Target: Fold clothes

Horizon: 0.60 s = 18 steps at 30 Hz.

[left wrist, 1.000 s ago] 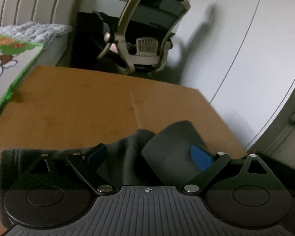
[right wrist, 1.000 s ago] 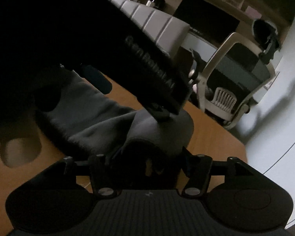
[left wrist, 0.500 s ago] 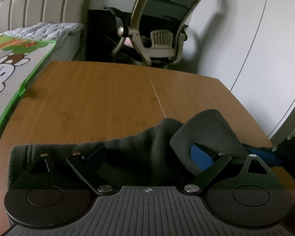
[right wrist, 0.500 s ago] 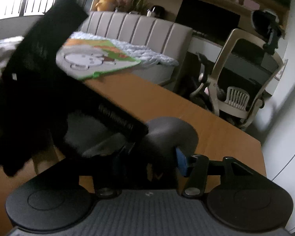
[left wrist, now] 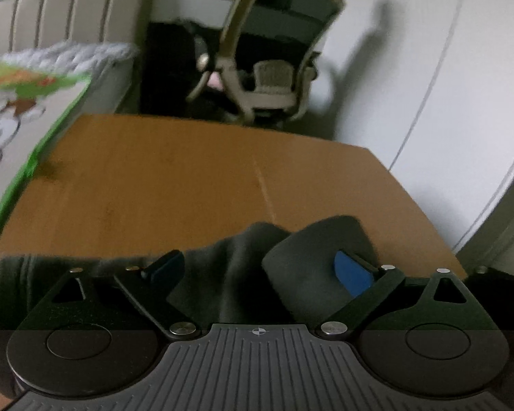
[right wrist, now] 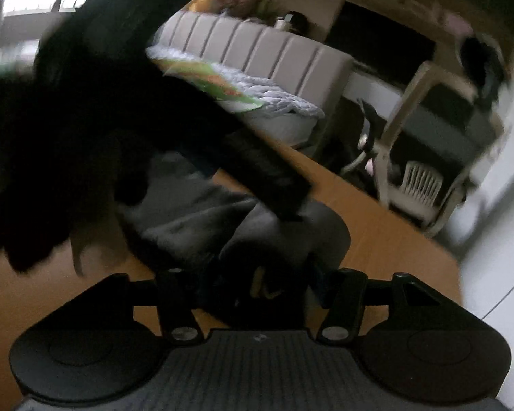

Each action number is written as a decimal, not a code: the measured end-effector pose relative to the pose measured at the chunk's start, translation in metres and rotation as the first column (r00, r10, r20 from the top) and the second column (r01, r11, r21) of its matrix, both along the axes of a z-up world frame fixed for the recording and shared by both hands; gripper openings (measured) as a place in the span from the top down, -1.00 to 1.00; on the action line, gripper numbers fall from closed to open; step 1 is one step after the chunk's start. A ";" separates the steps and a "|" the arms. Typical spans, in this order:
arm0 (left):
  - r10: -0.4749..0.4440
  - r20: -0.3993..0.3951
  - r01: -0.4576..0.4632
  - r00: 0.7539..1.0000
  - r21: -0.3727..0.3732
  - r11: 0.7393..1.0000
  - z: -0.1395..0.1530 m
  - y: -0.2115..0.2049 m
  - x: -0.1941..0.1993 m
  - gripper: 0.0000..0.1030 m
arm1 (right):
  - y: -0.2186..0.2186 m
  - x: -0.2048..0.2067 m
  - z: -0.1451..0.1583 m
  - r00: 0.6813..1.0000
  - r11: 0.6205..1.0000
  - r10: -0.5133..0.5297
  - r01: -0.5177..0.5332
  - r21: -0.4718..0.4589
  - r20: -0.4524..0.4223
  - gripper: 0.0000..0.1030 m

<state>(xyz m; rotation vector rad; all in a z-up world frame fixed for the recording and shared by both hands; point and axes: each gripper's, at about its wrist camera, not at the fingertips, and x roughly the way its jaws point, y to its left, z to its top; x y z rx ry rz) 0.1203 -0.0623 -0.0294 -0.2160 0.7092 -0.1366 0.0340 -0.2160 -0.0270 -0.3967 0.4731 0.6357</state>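
A dark grey garment (left wrist: 236,274) lies bunched on the wooden table (left wrist: 188,178), one rounded flap (left wrist: 308,257) curled up. My left gripper (left wrist: 260,267) is open, its blue pads either side of the cloth. In the right wrist view the same garment (right wrist: 202,212) lies ahead, and my right gripper (right wrist: 257,284) is shut on a fold of it (right wrist: 264,287). The left gripper's black body (right wrist: 257,167) and a gloved hand (right wrist: 51,171) hang over the cloth at the left.
A bed with a cartoon-print mat (left wrist: 20,102) borders the table's left side. An office chair (left wrist: 270,58) stands behind the table. A white wardrobe wall (left wrist: 445,85) runs along the right, past the table's right edge.
The left gripper has swung back over the garment, in front of the right camera. Both views are blurred by motion. The right gripper keeps its hold.
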 end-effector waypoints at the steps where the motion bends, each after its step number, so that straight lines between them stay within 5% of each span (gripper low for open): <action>1: 0.012 -0.009 -0.012 1.000 0.008 1.000 -0.003 0.003 0.001 -0.91 | -0.008 0.004 0.004 0.999 0.997 -0.015 0.019 0.070 -0.049 -0.44; 4: 0.029 -0.020 -0.029 0.999 -0.002 1.000 -0.007 0.011 0.001 -0.91 | -0.027 0.022 0.006 0.981 0.965 -0.067 0.110 0.239 -0.182 -0.51; 10: 0.028 -0.017 -0.028 0.999 -0.005 1.000 -0.009 0.011 -0.001 -0.91 | -0.038 0.054 -0.014 0.923 0.879 -0.136 0.280 0.385 -0.361 -0.45; 12: 0.027 -0.022 -0.027 0.999 -0.018 0.999 -0.008 0.014 -0.001 -0.91 | -0.034 0.052 -0.013 0.936 0.896 -0.136 0.256 0.363 -0.325 -0.07; 18: 0.041 0.000 -0.041 0.999 -0.053 0.998 0.005 0.021 -0.005 -0.91 | -0.004 0.024 -0.004 0.989 0.982 -0.102 0.117 0.148 -0.110 0.01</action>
